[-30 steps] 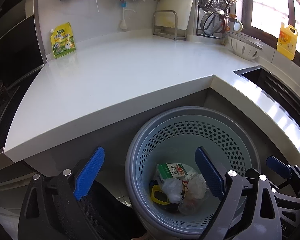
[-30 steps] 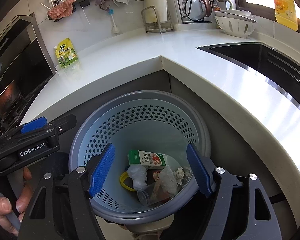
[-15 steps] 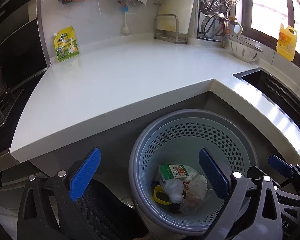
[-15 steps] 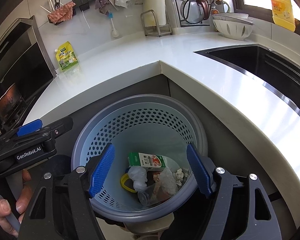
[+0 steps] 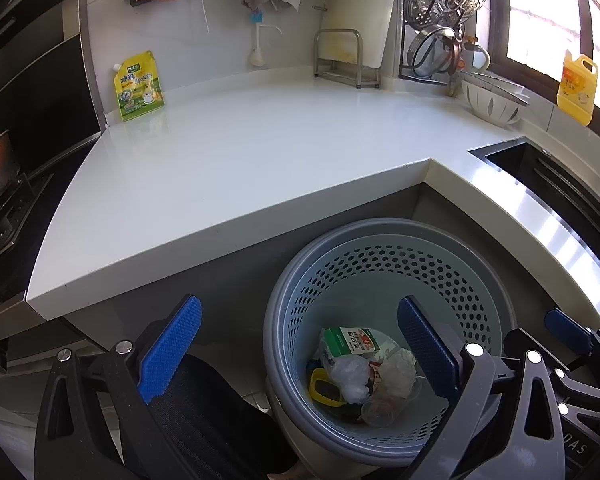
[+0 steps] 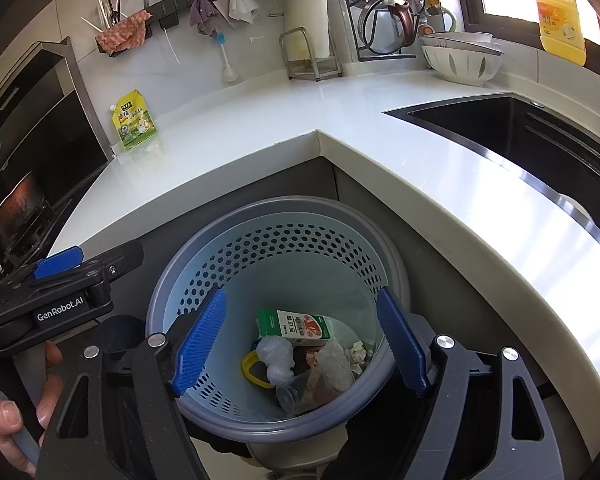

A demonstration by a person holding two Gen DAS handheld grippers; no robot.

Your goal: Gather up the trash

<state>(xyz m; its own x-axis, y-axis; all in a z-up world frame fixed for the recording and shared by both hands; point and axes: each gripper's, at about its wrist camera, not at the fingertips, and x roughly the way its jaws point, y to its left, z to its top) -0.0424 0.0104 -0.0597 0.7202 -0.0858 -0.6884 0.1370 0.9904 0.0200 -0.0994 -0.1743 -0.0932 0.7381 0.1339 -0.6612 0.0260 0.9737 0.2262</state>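
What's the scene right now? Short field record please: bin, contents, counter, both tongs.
bin: perforated basket on the floor below the counter corner
contents: green carton, crumpled plastic, clear cup, yellow ring
counter: white worktop, yellow pouch against the wall
left tongs: open, empty
right tongs: opening, nothing between them

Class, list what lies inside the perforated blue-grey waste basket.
Inside the basket: a green-and-white carton, yellow ring, crumpled white plastic, clear cup, paper scraps. Anything beneath is covered.
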